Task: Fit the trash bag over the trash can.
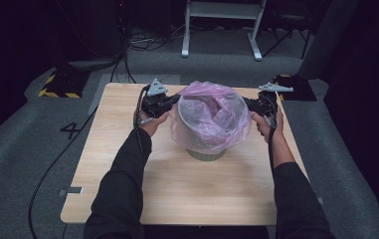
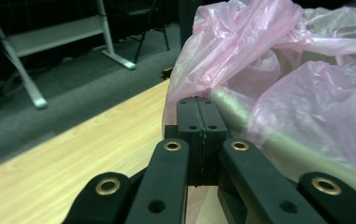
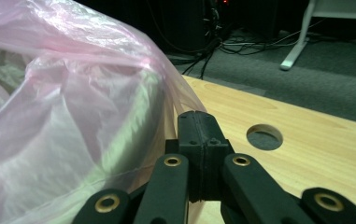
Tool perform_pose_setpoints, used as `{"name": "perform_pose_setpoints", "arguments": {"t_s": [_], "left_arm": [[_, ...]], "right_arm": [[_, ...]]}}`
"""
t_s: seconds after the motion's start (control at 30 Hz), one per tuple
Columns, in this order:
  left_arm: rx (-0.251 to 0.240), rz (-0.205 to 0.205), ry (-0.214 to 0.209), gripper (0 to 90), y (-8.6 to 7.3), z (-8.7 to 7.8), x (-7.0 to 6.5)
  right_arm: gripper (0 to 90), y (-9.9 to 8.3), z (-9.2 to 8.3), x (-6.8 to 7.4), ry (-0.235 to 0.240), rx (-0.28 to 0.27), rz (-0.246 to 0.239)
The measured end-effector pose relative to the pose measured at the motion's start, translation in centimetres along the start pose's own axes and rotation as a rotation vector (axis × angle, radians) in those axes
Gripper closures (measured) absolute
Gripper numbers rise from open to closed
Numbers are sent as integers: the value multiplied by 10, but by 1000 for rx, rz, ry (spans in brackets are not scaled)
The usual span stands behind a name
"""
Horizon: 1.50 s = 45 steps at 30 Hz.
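Bag [image 1: 212, 107] between both closed claws

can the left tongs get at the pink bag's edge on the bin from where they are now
Probably yes. The left tongs sit shut right against the pink bag where it drapes over the bin rim, nothing between them. Whether film is already pinched is unclear.

We see a light wooden table [image 1: 127, 169] on grey carpet [image 1: 18, 139], bearing a bin [image 1: 206, 154] lined with a pink bag [image 1: 209, 107], with what appears to be a round hole [image 3: 264, 136] near one edge.
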<state>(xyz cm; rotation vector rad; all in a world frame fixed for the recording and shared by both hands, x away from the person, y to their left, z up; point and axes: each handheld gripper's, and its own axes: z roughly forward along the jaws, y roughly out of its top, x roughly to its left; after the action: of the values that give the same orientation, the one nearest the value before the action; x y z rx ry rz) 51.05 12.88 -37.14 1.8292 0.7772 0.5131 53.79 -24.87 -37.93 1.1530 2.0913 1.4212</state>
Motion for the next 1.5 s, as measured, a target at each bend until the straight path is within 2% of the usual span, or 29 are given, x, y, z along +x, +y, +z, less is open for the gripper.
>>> {"name": "perform_pose_setpoints", "arguments": {"t_s": [0.07, 0.13, 0.17, 0.23, 0.27, 0.4, 0.43, 0.57, 0.7, 0.83, 0.93, 0.97, 1.0, 1.1, 1.2, 1.27, 1.37, 1.47, 1.5], "left_arm": [[6, -22, -16, 900, -3, 4, 2], [8, -26, -33, 900, -4, 5, 2], [17, -22, -43, 900, -5, 6, 0], [18, -22, -47, 900, -5, 6, -1], [20, -14, -64, 900, -6, 4, -1], [23, -12, -79, 900, -7, 0, -2], [26, -10, -97, 900, -8, -2, -2], [23, -1, -113, 900, -9, -4, -2], [23, -1, -112, 900, -9, -3, -2], [43, 2, -70, 900, -8, 5, -2], [51, -3, -64, 900, -8, 8, 0], [50, -30, -59, 900, -9, 11, 3], [50, -30, -59, 900, -9, 11, 3], [62, -67, -57, 900, -13, 19, 7], [82, -75, -49, 900, -14, 22, 8], [93, -103, -49, 900, -16, 27, 11], [116, -99, -46, 900, -17, 30, 11], [137, -114, -52, 900, -20, 34, 11], [158, -108, -49, 900, -24, 36, 12]], "right_arm": [[900, -2, 0, 0, 10, 6, -4], [900, -4, 0, -1, 21, 6, -1], [900, -7, -1, -1, 47, 1, 6], [900, -9, -2, -1, 58, 0, 3], [900, -12, -5, -1, 82, -1, -1], [900, -14, -8, 2, 104, 2, -18], [900, -16, -10, 4, 129, 6, -25], [900, -18, -14, 7, 160, 17, -46], [900, -19, -15, 7, 164, 20, -52], [900, -18, -12, 6, 120, 9, -42], [900, -18, -11, 3, 102, -4, -20], [900, -19, -10, 0, 87, -19, -5], [900, -19, -10, 0, 87, -19, -5], [900, -21, -6, -5, 65, -41, 43], [900, -21, -5, -6, 57, -52, 55], [900, -20, -4, -7, 32, -65, 69], [900, -19, -3, -8, 26, -66, 76], [885, -22, 0, -11, 11, -44, 88], [890, -25, 1, -13, -2, -24, 92]]}}
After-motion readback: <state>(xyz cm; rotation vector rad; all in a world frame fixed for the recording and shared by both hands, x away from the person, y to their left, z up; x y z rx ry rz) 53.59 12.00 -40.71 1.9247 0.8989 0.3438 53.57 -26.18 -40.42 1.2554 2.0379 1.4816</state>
